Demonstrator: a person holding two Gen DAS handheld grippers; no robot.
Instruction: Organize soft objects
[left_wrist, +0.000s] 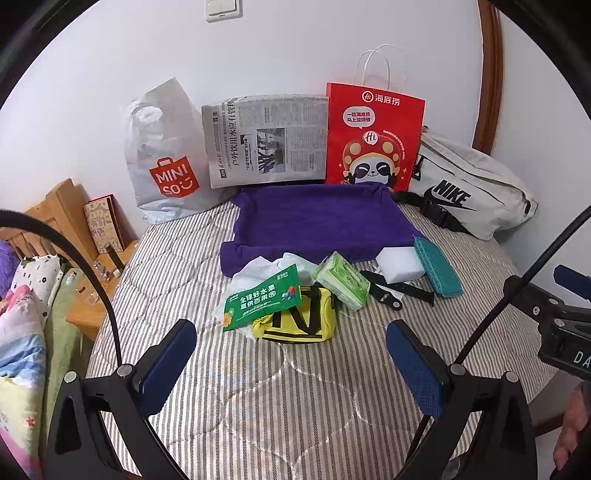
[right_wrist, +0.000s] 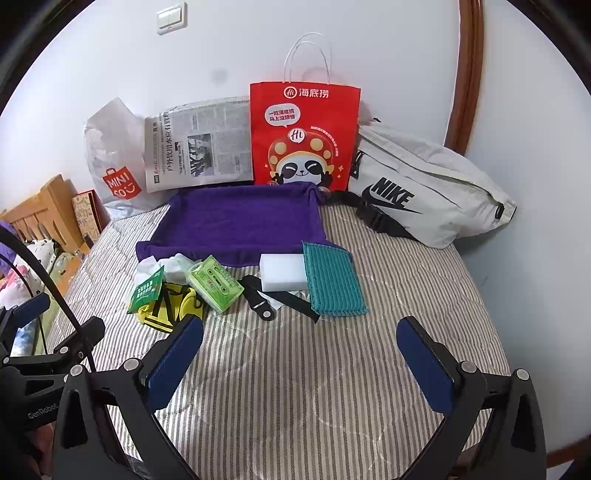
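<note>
A purple towel (left_wrist: 321, 218) (right_wrist: 240, 218) lies spread on the striped bed. In front of it lie a green wipes packet (left_wrist: 264, 301) (right_wrist: 144, 290), a yellow pouch (left_wrist: 299, 319) (right_wrist: 168, 306), a light green tissue pack (left_wrist: 341, 280) (right_wrist: 214, 282), a white sponge (left_wrist: 400, 264) (right_wrist: 282, 271), a teal cloth (left_wrist: 437, 271) (right_wrist: 332, 282) and a black strap (left_wrist: 395, 291) (right_wrist: 273, 301). My left gripper (left_wrist: 291, 343) is open and empty, just short of the yellow pouch. My right gripper (right_wrist: 301, 341) is open and empty, short of the strap and teal cloth.
Against the wall stand a Miniso plastic bag (left_wrist: 166, 158) (right_wrist: 110, 162), a newspaper (left_wrist: 266, 140) (right_wrist: 199, 144), a red paper bag (left_wrist: 373, 136) (right_wrist: 304, 136) and a white Nike waist bag (left_wrist: 469, 188) (right_wrist: 424, 184). A wooden bedside stand (left_wrist: 74, 236) is left.
</note>
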